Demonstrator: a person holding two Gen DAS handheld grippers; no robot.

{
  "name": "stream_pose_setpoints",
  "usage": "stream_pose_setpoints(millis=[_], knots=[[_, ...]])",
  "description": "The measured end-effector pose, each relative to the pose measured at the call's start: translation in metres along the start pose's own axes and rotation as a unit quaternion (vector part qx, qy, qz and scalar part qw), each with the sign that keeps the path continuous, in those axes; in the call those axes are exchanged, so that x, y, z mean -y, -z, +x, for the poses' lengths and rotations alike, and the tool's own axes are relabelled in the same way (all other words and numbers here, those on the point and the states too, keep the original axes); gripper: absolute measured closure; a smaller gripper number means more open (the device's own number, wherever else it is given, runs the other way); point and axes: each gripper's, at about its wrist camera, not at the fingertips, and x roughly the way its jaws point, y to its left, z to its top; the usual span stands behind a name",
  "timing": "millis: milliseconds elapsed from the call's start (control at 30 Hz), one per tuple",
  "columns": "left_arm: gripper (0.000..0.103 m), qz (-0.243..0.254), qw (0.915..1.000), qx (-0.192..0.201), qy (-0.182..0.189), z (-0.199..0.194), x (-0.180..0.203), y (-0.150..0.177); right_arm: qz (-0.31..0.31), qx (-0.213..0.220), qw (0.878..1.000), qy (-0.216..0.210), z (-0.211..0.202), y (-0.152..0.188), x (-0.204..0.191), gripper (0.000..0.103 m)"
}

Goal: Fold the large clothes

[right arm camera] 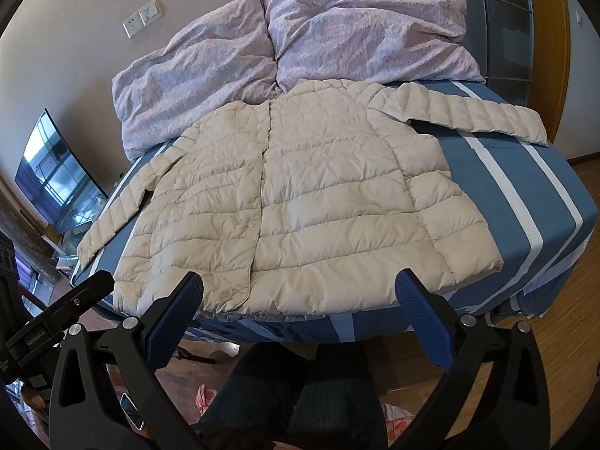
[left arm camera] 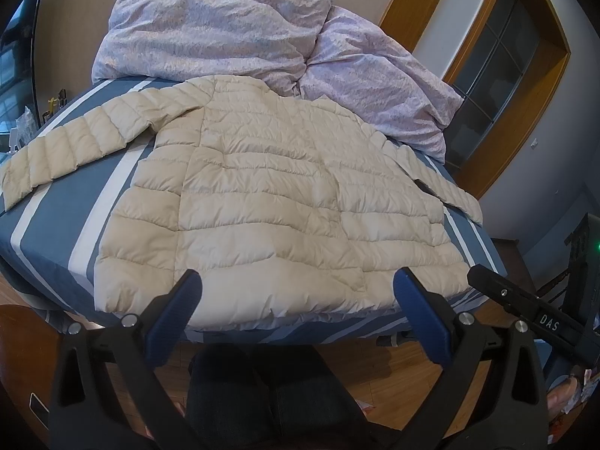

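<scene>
A cream quilted puffer jacket [left arm camera: 285, 191] lies flat and front up on the blue-and-white striped bed [left arm camera: 45, 202], hem toward me, both sleeves spread out to the sides. It also shows in the right wrist view [right arm camera: 300, 202]. My left gripper [left arm camera: 298, 281] is open and empty, hovering over the jacket's hem near the bed's front edge. My right gripper [right arm camera: 300, 281] is open and empty, also just above the hem. The right gripper's body [left arm camera: 532, 315] shows at the right of the left wrist view.
A rumpled lilac duvet [left arm camera: 262, 37] is piled at the head of the bed, also in the right wrist view [right arm camera: 300, 45]. A television [right arm camera: 56, 176] stands left of the bed. A wooden door frame [left arm camera: 506, 86] is at the right. The person's legs [right arm camera: 300, 393] and wooden floor are below.
</scene>
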Motion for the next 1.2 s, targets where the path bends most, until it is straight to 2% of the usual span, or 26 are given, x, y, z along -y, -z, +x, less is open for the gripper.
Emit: stream_pose_setpoints(millis=[233, 400, 567, 700, 767, 933, 1033, 1200], knots=[[0.002, -0.001, 1.0000, -0.008, -0.003, 0.014, -0.003, -0.006, 0.006, -0.006, 1.000, 0.004, 0.012, -0.007, 0.007, 0.001], [0.002, 0.006, 0.9996, -0.012, -0.025, 0.028, -0.009, -0.016, 0.008, 0.014, 1.000, 0.024, 0.022, -0.019, 0.017, 0.001], [0.002, 0.024, 0.9976, -0.015, -0.064, 0.052, -0.018, -0.039, 0.051, 0.003, 0.997, 0.056, 0.047, -0.046, 0.057, 0.001], [0.002, 0.037, 0.9946, -0.013, -0.096, 0.075, -0.027, -0.064, 0.110, -0.008, 0.990, 0.086, 0.073, -0.076, 0.112, 0.001], [0.002, 0.038, 0.9932, -0.012, -0.109, 0.088, -0.033, -0.078, 0.133, -0.010, 0.985, 0.106, 0.083, -0.091, 0.140, 0.001], [0.002, 0.039, 0.9894, -0.019, -0.138, 0.121, -0.045, -0.103, 0.216, -0.023, 0.963, 0.157, 0.112, -0.130, 0.223, 0.001], [0.002, 0.037, 0.9861, -0.023, -0.160, 0.141, -0.054, -0.111, 0.261, -0.019, 0.946, 0.189, 0.120, -0.150, 0.270, 0.001], [0.002, 0.030, 0.9795, -0.024, -0.198, 0.170, -0.070, -0.119, 0.320, 0.012, 0.914, 0.249, 0.120, -0.173, 0.339, 0.001]])
